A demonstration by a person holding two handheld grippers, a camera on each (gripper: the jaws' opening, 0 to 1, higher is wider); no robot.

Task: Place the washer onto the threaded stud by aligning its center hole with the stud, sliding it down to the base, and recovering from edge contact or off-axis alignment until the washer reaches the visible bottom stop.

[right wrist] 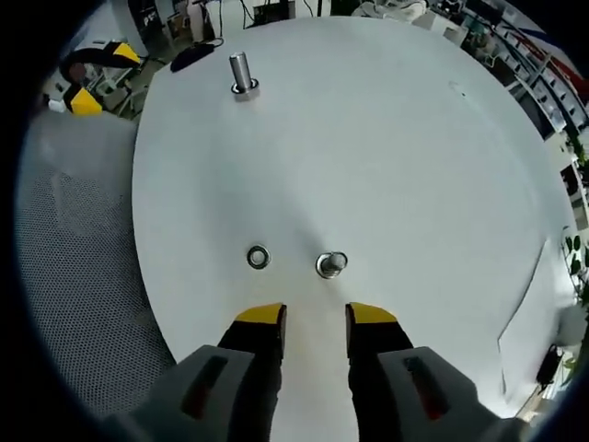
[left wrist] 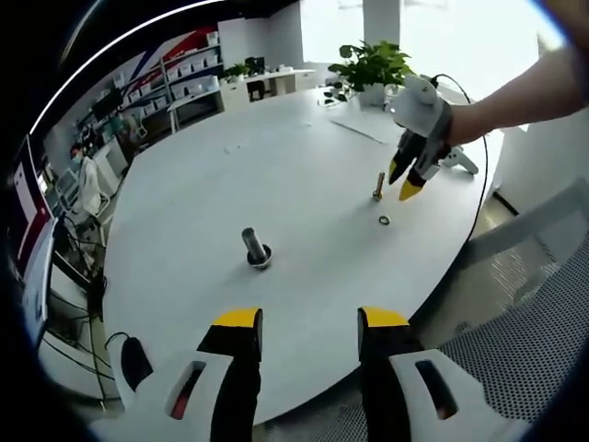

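Right gripper (right wrist: 316,318), yellow-tipped jaws apart and empty, hovering above small flat metal ring washer (right wrist: 258,257) lying just beside upright threaded brass-toned stud (right wrist: 331,264) on smooth white round table (right wrist: 386,147): best pinched by the rim, kept level, hole centred over stud.

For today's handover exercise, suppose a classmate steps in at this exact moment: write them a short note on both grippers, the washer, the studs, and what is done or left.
Left gripper: open, empty, held low over the near edge of the white table.
Right gripper: open, empty, hovering just short of the washer and brass stud.
Washer: lying flat on the table, beside the brass stud, apart from it.
Steel stud: standing upright nearer the left gripper, with a ring at its base.
Done: nothing yet on the brass stud; washer not picked up.
Left: grasp the washer, centre its hole over the stud, slide it down to the base.
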